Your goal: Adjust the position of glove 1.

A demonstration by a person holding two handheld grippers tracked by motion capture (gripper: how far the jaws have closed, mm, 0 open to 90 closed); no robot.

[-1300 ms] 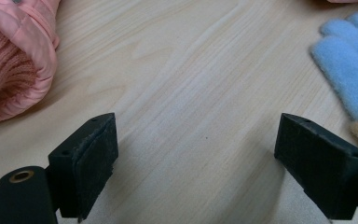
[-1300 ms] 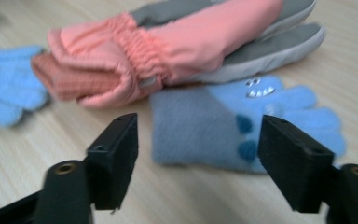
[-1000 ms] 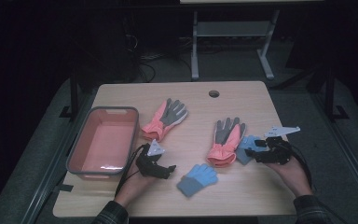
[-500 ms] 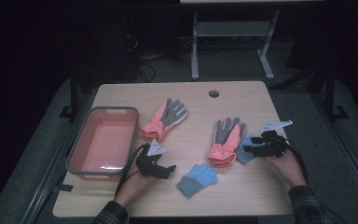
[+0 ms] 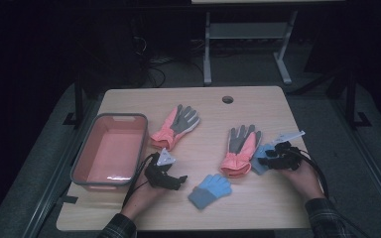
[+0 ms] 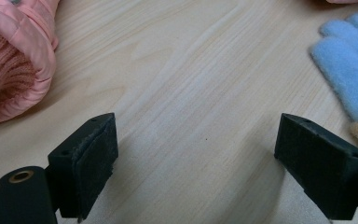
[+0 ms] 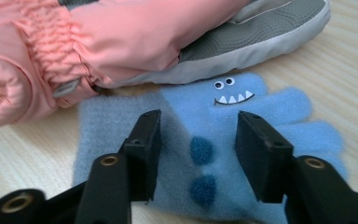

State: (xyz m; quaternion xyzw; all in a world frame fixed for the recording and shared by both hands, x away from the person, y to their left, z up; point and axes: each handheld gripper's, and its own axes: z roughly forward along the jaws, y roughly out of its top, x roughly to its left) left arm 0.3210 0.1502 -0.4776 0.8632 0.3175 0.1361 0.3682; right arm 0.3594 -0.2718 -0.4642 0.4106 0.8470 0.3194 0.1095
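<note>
A small blue glove (image 7: 270,107) with a toothy face lies flat, partly tucked under a pink and grey glove (image 7: 121,42). My right gripper (image 7: 198,126) stands over its middle. Its jaws have just been closing and straddle the two dark blue dots, still apart and not pinching the fabric. In the high view this gripper (image 5: 264,157) sits at the table's right on the blue glove (image 5: 259,153), beside the pink glove (image 5: 239,148). My left gripper (image 6: 196,135) is open over bare wood, resting at the front left (image 5: 181,179).
A second blue glove (image 5: 211,189) lies near the front middle, at the right edge of the left gripper view (image 6: 349,70). Another pink and grey glove (image 5: 174,126) lies mid-table. A pink bin (image 5: 82,168) stands at the left. A pink knitted cuff (image 6: 14,70) is beside my left jaw.
My right gripper has moved left and down onto the blue glove, and its jaws have narrowed. The left gripper has stayed where it was.
</note>
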